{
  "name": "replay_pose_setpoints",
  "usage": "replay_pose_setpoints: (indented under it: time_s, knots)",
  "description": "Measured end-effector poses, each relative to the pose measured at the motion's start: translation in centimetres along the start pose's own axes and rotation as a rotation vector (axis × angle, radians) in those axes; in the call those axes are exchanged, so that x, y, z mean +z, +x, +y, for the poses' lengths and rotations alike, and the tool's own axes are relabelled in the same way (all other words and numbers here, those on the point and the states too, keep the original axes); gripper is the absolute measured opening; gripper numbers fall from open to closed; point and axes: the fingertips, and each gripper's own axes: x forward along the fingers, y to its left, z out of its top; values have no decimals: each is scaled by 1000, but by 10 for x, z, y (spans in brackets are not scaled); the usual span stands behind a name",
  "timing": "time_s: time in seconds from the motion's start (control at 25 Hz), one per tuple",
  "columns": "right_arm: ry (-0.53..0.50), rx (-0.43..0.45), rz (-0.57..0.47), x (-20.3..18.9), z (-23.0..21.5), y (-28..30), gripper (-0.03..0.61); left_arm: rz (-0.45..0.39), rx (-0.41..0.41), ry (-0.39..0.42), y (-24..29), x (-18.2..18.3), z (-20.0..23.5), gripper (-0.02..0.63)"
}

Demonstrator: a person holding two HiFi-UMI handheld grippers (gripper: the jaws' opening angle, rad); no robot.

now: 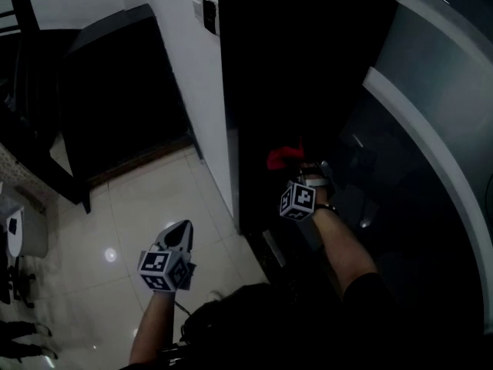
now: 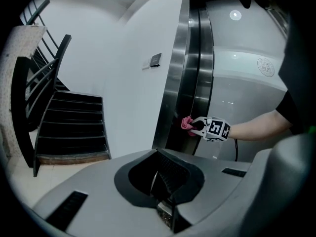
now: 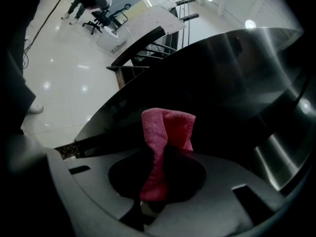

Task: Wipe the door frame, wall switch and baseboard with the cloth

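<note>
Nearby, stairs [image 2: 69, 127] rise left of the wall switch [image 2: 155, 59].

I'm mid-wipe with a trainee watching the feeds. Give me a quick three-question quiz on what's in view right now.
1. True or false: the left gripper is shut on the pink cloth.
2. Fill in: the wall switch sits on the white wall between the steel door frame and the ____.
3. Which is the cloth closest to? A) the door frame B) the wall switch C) the floor tiles

Key:
1. False. The right gripper holds the cloth, and the left gripper is shut on nothing.
2. Stairs.
3. A.
</note>
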Motion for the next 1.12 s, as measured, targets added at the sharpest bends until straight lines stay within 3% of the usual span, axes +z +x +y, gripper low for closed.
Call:
replay_pose_setpoints:
  time_s: [0.12, 0.24, 0.36, 0.72, 0.92, 1.12]
  knots:
    - [58, -46, -35, 10, -20, -25, 63, -10, 4, 4, -7, 5, 6, 0]
    - [81, -149, -76, 15, -74, -48, 63, -30, 2, -5, 3, 15, 8, 0]
    - [106, -279, -137, 24, -130, -76, 63, -51, -27, -18, 11, 17, 3, 0]
    - [32, -698, -303, 100, -317, -190, 63, -110, -94, -43, 26, 33, 5, 0]
    - [12, -758, -371, 134, -354, -211, 63, -120, -61, -83, 22, 29, 16, 0]
    - [-72, -721, -338, 142, -339, -171, 63, -141, -50, -101, 24, 32, 22, 0]
